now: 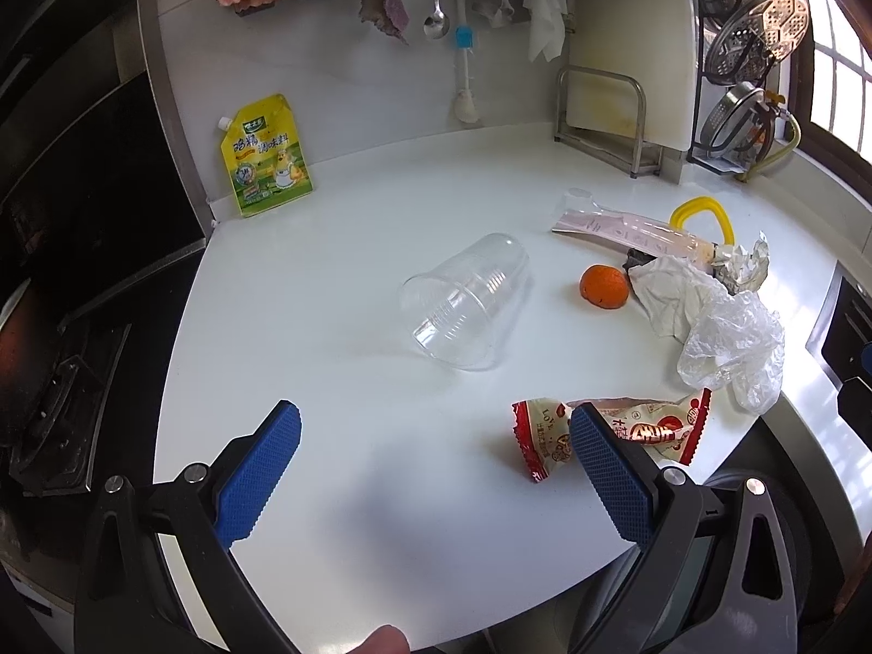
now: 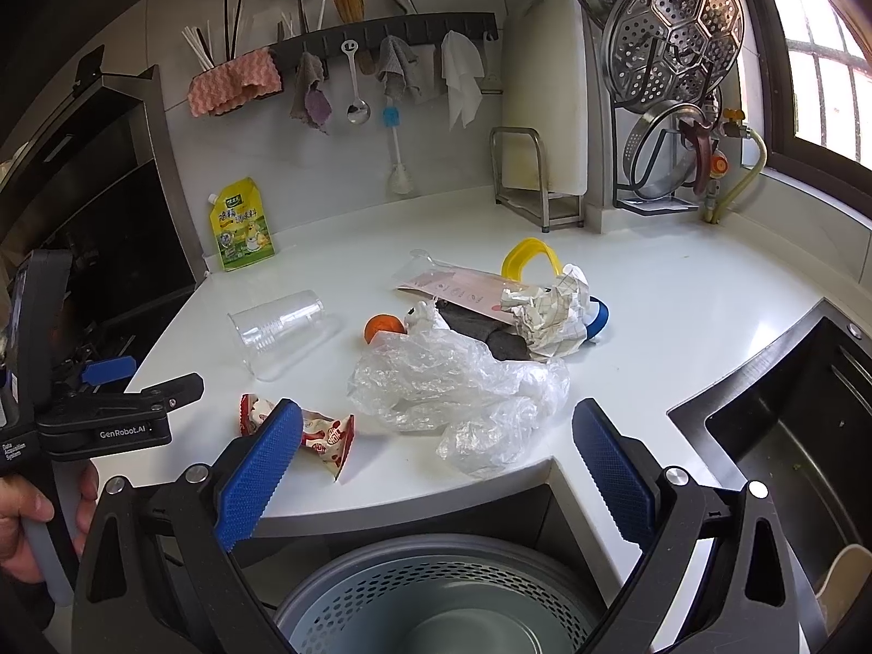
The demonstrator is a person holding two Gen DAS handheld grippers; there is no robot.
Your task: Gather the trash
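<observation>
Trash lies on a white counter [image 1: 381, 463]. A clear plastic cup [image 1: 466, 300] lies on its side, also in the right wrist view [image 2: 278, 327]. A red and white snack wrapper [image 1: 654, 428] lies by my left gripper's right finger; it also shows in the right wrist view [image 2: 327, 433]. A crumpled clear plastic bag [image 2: 458, 381], an orange peel [image 1: 604, 286], a pink packet [image 1: 627, 231], crumpled paper [image 2: 550, 310] and a yellow ring [image 2: 531, 256] lie beyond. My left gripper [image 1: 436, 436] is open and empty. My right gripper [image 2: 436, 430] is open and empty above a grey bin [image 2: 436, 594].
A yellow seasoning pouch [image 1: 267, 158] leans on the back wall. A stove [image 1: 65, 381] is at the left, a sink [image 2: 790, 425] at the right. A cutting board rack [image 2: 537, 180] and steamer racks [image 2: 673, 27] stand at the back. Cloths and utensils hang above.
</observation>
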